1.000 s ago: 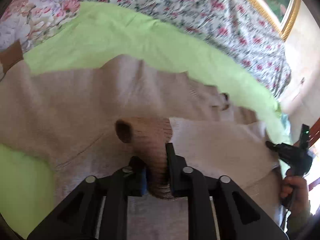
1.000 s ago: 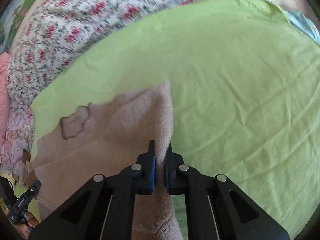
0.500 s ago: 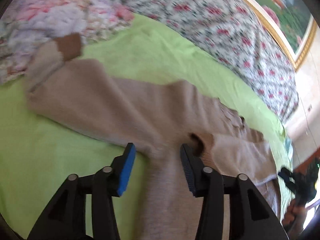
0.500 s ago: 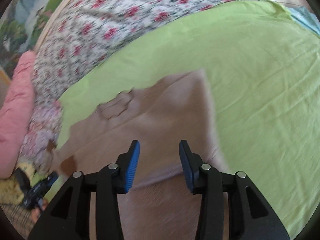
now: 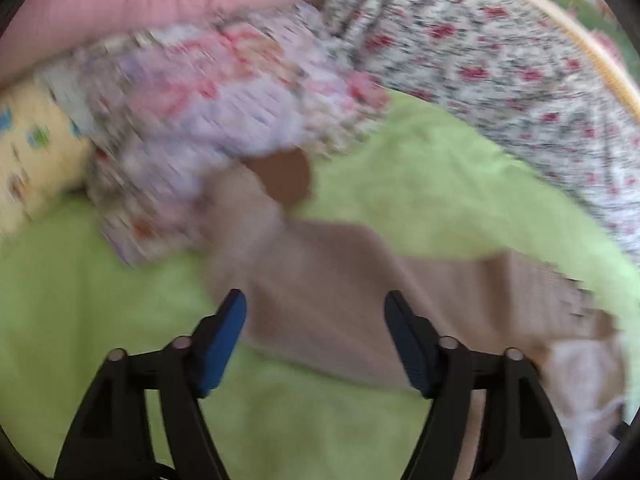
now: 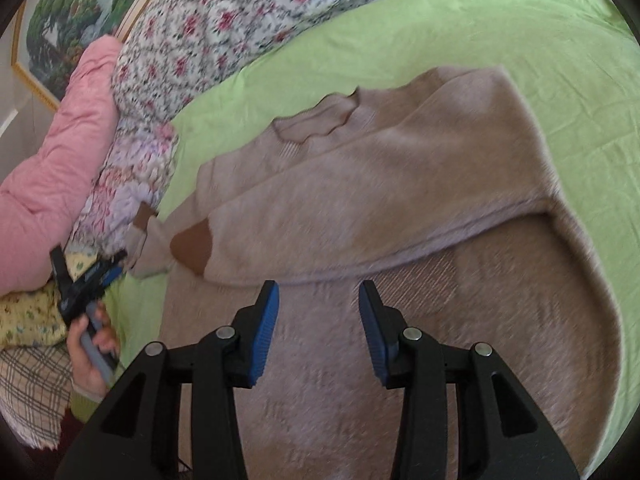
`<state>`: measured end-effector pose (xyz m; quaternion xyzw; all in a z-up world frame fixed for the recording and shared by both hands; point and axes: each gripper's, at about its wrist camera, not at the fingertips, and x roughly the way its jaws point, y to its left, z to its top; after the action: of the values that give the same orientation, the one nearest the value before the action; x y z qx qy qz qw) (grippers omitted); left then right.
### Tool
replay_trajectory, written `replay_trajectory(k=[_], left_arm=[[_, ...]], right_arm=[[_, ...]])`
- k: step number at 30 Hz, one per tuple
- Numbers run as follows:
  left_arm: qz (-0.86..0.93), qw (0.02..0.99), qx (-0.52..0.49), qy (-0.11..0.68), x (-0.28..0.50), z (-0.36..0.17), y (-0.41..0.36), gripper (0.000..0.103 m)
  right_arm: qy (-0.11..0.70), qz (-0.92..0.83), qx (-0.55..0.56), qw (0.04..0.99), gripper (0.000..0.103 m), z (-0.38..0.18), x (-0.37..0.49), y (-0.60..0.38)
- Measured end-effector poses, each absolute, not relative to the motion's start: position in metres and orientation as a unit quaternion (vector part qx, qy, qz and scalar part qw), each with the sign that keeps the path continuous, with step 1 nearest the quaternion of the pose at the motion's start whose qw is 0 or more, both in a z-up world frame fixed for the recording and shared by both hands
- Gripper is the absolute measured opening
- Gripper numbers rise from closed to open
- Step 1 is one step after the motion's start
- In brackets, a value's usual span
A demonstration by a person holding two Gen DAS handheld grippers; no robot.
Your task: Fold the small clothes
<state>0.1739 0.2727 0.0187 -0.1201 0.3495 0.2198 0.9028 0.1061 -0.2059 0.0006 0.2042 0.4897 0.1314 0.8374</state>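
Right wrist view, nearest: the right claw (image 6: 318, 300) hangs spread wide over the beige sweater (image 6: 400, 208), its blue pads gripping nothing.
Sweater: it lies flat on the green sheet (image 6: 520, 32) of the bed, one sleeve folded across the chest so that its brown cuff (image 6: 192, 246) rests near the left edge of the body; the neckline (image 6: 320, 120) points toward the far side.
Left side: the left claw (image 6: 86, 276), seen small with the hand (image 6: 92, 356) that holds it, sits beside the second sleeve, whose brown cuff end (image 6: 142, 216) touches the floral blanket (image 6: 132, 176).
Open room: bare green sheet runs to the right of the sweater and beyond its shoulder.
Far edge: a red-flowered quilt (image 6: 240, 20) bounds the sheet, with a pink pillow (image 6: 52, 152) at the left and a framed picture (image 6: 60, 20) behind it.
Left wrist view, nearest: the left claw (image 5: 314, 316) is parted wide and empty above a stretch of the outstretched sleeve (image 5: 360, 280).
Left wrist, farther: the sleeve's brown cuff (image 5: 284, 176) lies against the floral blanket (image 5: 200, 120); the pink pillow (image 5: 140, 0) is beyond.
Hard to make out: this whole view is motion-blurred, so the knit and fabric edges smear, and the lower right of the sweater is cut off by the lens rim.
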Motion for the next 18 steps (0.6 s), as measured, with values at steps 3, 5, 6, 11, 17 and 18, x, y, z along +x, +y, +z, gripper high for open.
replay_trajectory(k=[3,5,6,11,17,18], left_arm=[[0.276,0.890,-0.042,0.360,0.202,0.016,0.287,0.081],[0.281,0.882,-0.008,0.378,0.222,0.007,0.293,0.082],[0.283,0.875,0.009,0.393,0.234,-0.002,0.297,0.082],[0.290,0.838,0.056,0.458,0.278,-0.049,0.310,0.086],[0.269,0.853,-0.006,0.448,0.280,-0.038,0.321,0.008],[0.265,0.859,-0.012,0.438,0.275,-0.031,0.318,0.008]], right_arm=[[0.494,0.139,0.207,0.833,0.043,-0.001,0.102,-0.199],[0.496,0.144,0.211,0.830,0.043,-0.002,0.101,-0.195],[0.497,0.146,0.211,0.829,0.043,-0.003,0.101,-0.194],[0.499,0.147,0.218,0.826,0.043,-0.005,0.103,-0.189],[0.498,0.146,0.218,0.826,0.043,-0.004,0.104,-0.192],[0.497,0.145,0.218,0.827,0.043,-0.003,0.103,-0.192]])
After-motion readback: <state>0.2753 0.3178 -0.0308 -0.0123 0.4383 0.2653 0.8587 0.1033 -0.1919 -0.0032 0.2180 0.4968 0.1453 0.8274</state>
